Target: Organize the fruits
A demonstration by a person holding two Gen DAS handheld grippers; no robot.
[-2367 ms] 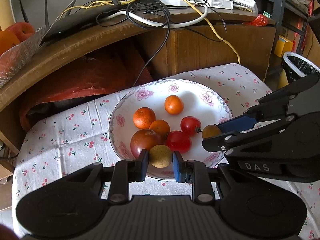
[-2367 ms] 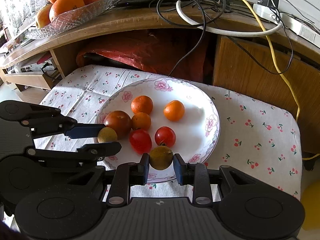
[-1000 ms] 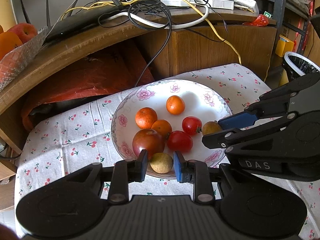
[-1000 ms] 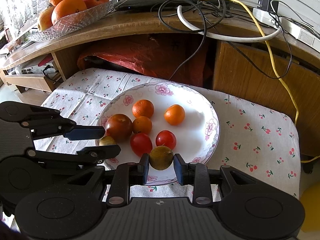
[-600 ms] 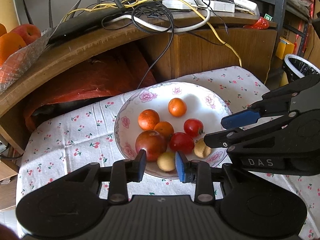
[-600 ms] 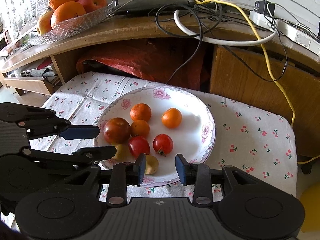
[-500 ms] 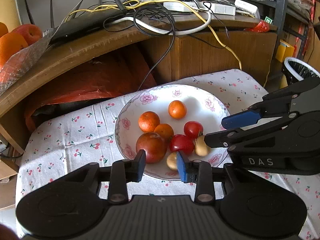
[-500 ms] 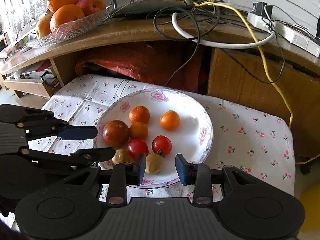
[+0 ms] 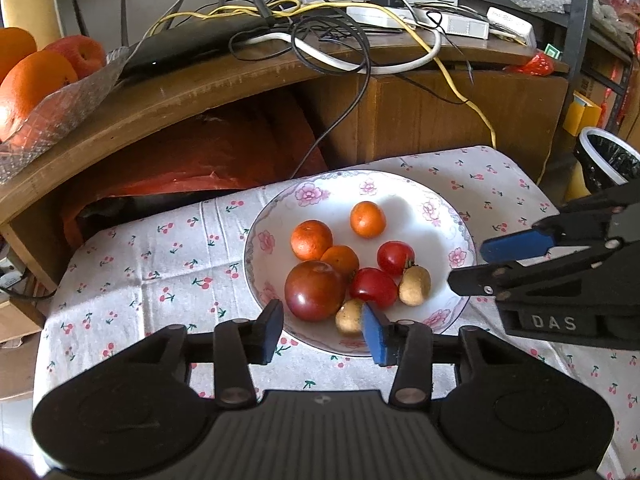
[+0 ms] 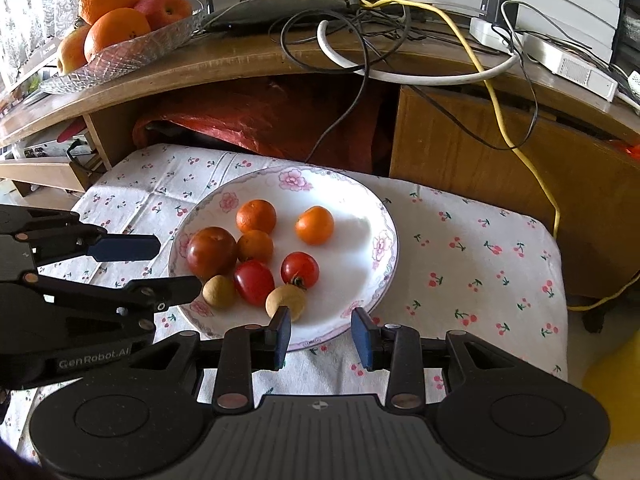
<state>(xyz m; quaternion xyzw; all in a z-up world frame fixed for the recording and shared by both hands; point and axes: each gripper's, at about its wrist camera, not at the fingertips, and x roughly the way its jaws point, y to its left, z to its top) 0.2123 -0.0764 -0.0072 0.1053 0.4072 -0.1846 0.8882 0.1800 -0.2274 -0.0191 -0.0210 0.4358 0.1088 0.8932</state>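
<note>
Both longans released since 2.4 s ago, jaws now spread wide and holding nothing.
Left gripper (image 9: 322, 332) and right gripper (image 10: 322, 334) back at the near rim of plate (image 10: 360, 200); two longans (image 10: 286, 302) lying beside tomatoes (image 10: 254, 282). Bin (image 9: 608, 156) in left view only; whole fruit bowl (image 10: 132, 46) in right only.
</note>
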